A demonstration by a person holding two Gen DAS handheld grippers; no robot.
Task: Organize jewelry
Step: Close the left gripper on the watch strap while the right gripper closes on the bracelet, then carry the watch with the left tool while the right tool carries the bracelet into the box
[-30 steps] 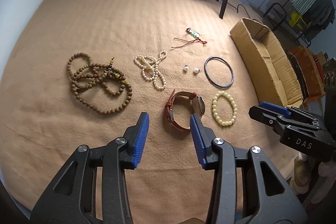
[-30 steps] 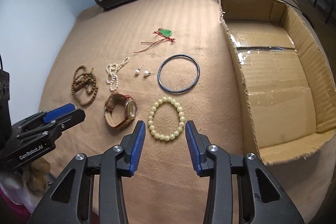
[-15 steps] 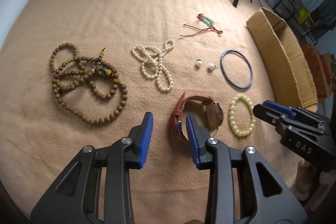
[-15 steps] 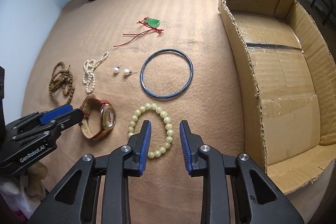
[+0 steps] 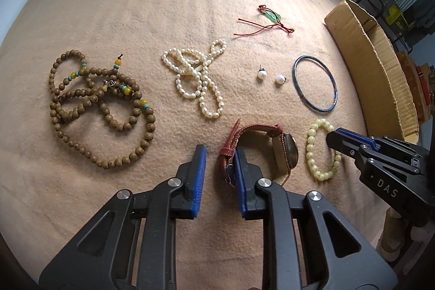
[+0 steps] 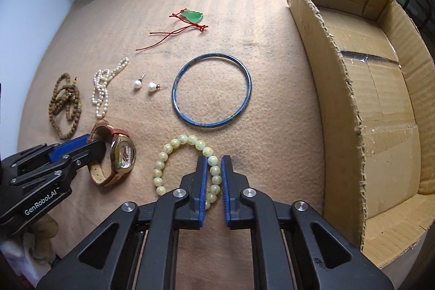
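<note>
The pale green bead bracelet (image 6: 187,167) lies on the tan blanket (image 6: 244,31) beside the watch (image 6: 119,156). The right hand-held gripper (image 6: 212,165) straddles its near-right beads, jaws narrow, contact unclear. The left hand-held gripper (image 5: 218,154) stands part-open at the watch strap (image 5: 231,143).

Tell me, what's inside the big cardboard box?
The cardboard box shows only its bare brown floor with a strip of clear tape; no jewelry there. Its near wall hides the floor along that side.
</note>
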